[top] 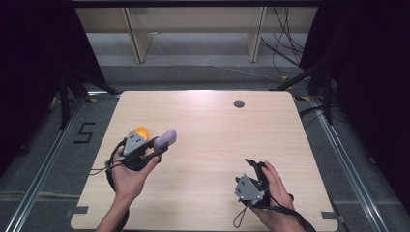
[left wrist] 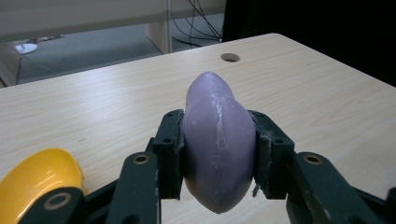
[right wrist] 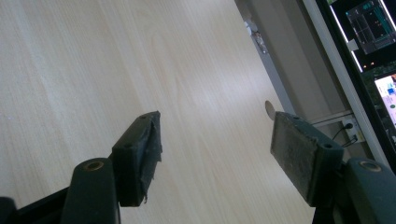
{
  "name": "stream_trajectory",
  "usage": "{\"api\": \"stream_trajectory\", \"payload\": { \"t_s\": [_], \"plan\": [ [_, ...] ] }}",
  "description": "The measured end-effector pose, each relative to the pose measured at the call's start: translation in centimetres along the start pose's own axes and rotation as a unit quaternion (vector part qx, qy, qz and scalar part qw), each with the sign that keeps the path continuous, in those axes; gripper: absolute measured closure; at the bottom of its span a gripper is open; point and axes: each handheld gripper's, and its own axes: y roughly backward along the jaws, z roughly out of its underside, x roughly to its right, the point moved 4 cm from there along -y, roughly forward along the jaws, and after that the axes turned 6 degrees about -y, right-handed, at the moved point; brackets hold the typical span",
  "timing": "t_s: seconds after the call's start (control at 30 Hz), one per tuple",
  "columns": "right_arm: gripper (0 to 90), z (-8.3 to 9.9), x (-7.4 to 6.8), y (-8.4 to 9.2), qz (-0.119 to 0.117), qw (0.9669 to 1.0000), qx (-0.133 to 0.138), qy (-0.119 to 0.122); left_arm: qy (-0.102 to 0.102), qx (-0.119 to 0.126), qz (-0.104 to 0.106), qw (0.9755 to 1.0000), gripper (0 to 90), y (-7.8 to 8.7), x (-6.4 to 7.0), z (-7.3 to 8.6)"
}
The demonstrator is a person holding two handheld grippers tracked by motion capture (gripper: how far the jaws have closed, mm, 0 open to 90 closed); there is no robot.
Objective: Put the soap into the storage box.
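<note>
Your left gripper [left wrist: 218, 154] clamps the purple eggplant [left wrist: 218, 140] above the table [top: 217, 125]; your right gripper [right wrist: 215, 154] gapes, holding nothing.

Count of items on and over the table [top: 208, 121]:

- Purple egg-shaped object [left wrist: 218, 140] — one, left of centre in the high view.
- Yellow rounded object [left wrist: 37, 175] — one, lower left of the left gripper view.
- Grippers — two: left gripper [left wrist: 217, 154], right gripper [right wrist: 217, 158].
- Hands — two, entering from the bottom edge.
- Round cable hole [top: 239, 103] in the tabletop — one, upper right.
</note>
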Motion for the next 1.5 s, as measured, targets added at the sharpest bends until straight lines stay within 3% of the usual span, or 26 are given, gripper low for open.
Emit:
{"api": "stream_trajectory", "payload": {
  "t_s": [0.07, 0.13, 0.2, 0.6, 0.7, 0.77, 0.9, 1.13, 1.17, 1.23, 1.37, 1.5],
  "plan": [
    [34.2, 0.1, 0.0, 0.0, 0.005, 0.9999, -0.003, -0.009, -0.005, 0.001, -0.013, 0.9999, 58.9, -0.1, -0.3, 0.0],
    [34.2, 0.1, 0.1, -0.1, 0.001, 1.0, -0.001, 0.001, 0.009, 0.01, -0.017, 0.9998, 58.8, -0.1, -0.5, 0.0],
    [34.2, 0.1, 0.0, -0.1, 0.004, 1.0, -0.003, -0.008, 0.019, 0.02, -0.022, 0.9994, 58.8, -0.1, -0.7, 0.0],
    [34.2, 0.2, 0.0, -0.1, 0.003, 0.9999, -0.004, -0.009, 0.018, 0.037, -0.048, 0.998, 58.8, 0.4, -0.9, 0.3],
    [34.1, 0.2, 0.2, -0.1, 0.005, 1.0, -0.002, 0.001, 0.017, 0.043, -0.056, 0.9974, 58.8, 0.8, -1.2, 0.2],
    [34.2, 0.3, 0.1, -0.1, 0.004, 0.9999, -0.004, -0.013, 0.016, 0.043, -0.062, 0.997, 58.8, 0.9, -1.4, 0.2],
    [34.2, 0.4, 0.0, -0.1, 0.001, 0.9998, -0.008, -0.019, 0.015, 0.046, -0.071, 0.9963, 58.8, 1.1, -1.6, 0.3],
    [34.1, 0.4, 0.0, -0.2, -0.003, 0.9998, -0.011, -0.014, 0.011, 0.048, -0.084, 0.9953, 58.8, 1.0, -1.8, 0.6],
    [34.1, 0.4, 0.1, -0.2, -0.002, 1.0, -0.007, -0.005, 0.021, 0.047, -0.086, 0.995, 58.8, 1.0, -1.7, 0.7],
    [34.1, 0.5, 0.0, -0.2, -0.001, 0.9998, -0.01, -0.017, 0.023, 0.047, -0.088, 0.9947, 58.8, 1.0, -1.9, 0.8],
    [34.1, 0.4, 0.1, -0.2, -0.002, 1.0, -0.007, -0.003, 0.031, 0.051, -0.097, 0.9935, 58.8, 1.1, -2.5, 1.0],
    [34.1, 0.5, 0.0, -0.2, -0.002, 0.9998, -0.01, -0.016, 0.037, 0.054, -0.106, 0.9922, 58.8, 1.2, -3.2, 1.1]
  ]
}}
